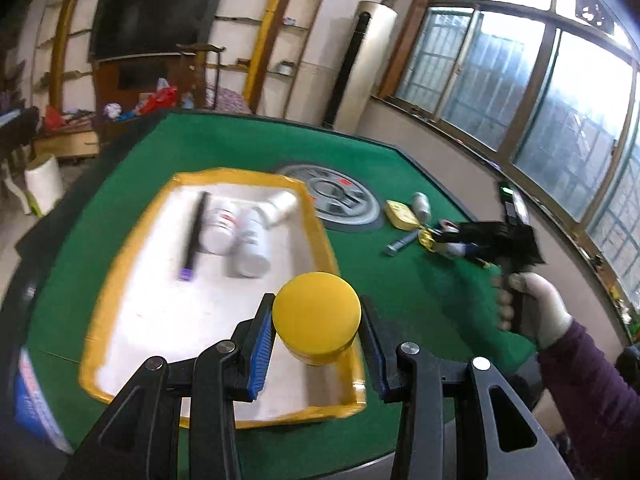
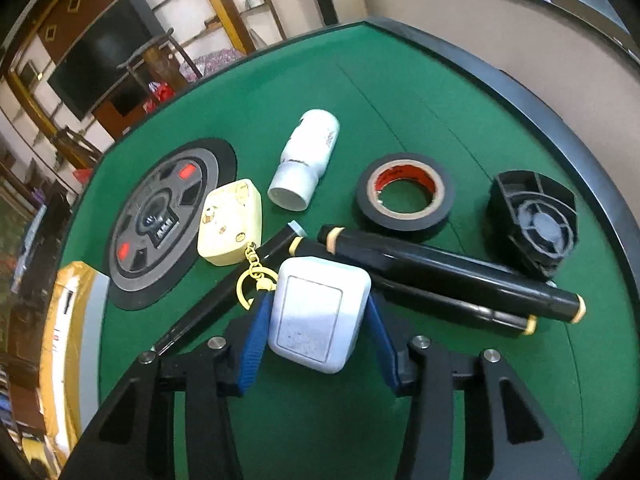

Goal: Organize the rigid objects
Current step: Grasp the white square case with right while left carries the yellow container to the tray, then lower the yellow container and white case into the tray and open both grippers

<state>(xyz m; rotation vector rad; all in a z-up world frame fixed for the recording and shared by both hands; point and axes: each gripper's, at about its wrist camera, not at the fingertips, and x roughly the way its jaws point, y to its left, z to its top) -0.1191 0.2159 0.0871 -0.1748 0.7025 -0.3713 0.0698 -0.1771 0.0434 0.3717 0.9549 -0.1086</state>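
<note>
My left gripper (image 1: 316, 305) is shut on a jar with a yellow lid (image 1: 316, 320), held over the near right corner of a white tray with a yellow taped rim (image 1: 120, 276). In the tray lie a black stick with a purple end (image 1: 195, 236) and three white bottles (image 1: 250, 244). In the right wrist view my right gripper (image 2: 317, 305) has its blue pads (image 2: 254, 336) against both sides of a white square box (image 2: 316, 320) that rests among the clutter on the green table. The right gripper (image 1: 460, 246) also shows far right in the left wrist view, held by a gloved hand.
Around the white box lie a cream case with a gold key ring (image 2: 232, 228), a white bottle (image 2: 308, 156), a black tape roll (image 2: 406, 196), two black tubes (image 2: 440, 268) and a black fan housing (image 2: 536, 220). A round grey panel (image 2: 160, 220) sits mid-table.
</note>
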